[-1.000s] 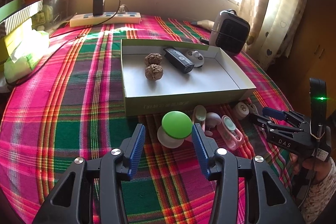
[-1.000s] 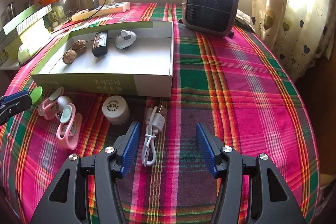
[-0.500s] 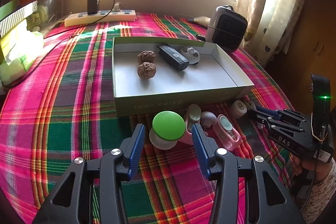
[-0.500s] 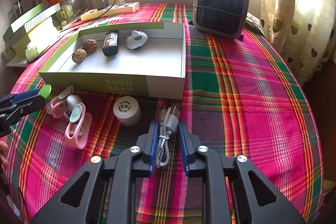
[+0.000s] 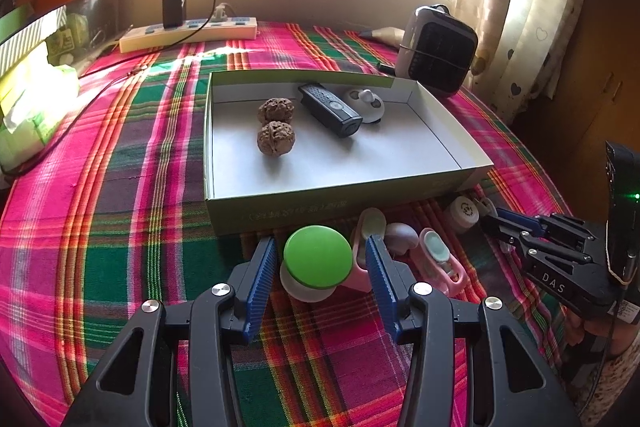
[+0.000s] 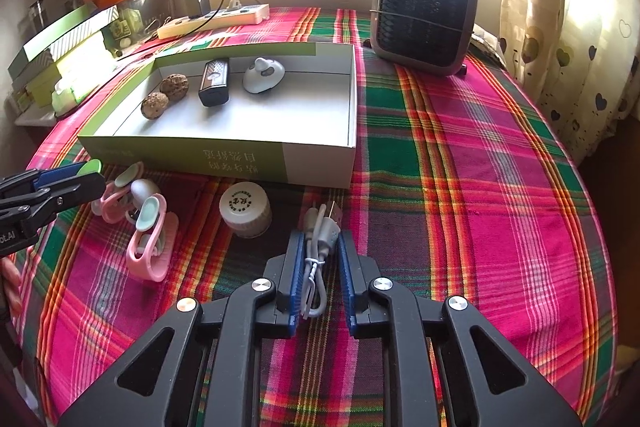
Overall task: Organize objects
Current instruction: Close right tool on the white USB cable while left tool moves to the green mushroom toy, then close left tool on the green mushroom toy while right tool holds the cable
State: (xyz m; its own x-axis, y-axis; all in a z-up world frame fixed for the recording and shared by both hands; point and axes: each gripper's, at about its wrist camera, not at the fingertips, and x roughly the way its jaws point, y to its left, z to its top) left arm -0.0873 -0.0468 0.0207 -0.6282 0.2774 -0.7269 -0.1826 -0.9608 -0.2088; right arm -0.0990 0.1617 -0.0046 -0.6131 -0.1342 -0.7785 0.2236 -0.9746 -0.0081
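On the left of the plaid worktop [image 5: 120, 211], kept the left tool [image 5: 320, 247] apart, blue pads either side of a green-capped knob [image 5: 318, 259] without pressing on it, just in front of the open box [image 5: 320, 211]. Inside that box, found two walnuts [image 5: 276, 143], a black remote [image 5: 330, 109] and a white mouse-shaped gadget [image 5: 366, 105] already put away. Further right, outside the front wall, noted pink clips [image 6: 148, 251] and a small white jar [image 6: 245, 209] lying on the cloth, not yet boxed. Rightmost, had just been closing the right tool [image 6: 321, 241]; now brought together and clamped on the coiled grey USB cable [image 6: 314, 267], plug end poking out past the tips, cable resting on the cloth near the box's right corner. Judged the grasp made: next, probably a lift and a carry over the wall into the box. Risked a loose loop slipping or snagging on the rim.
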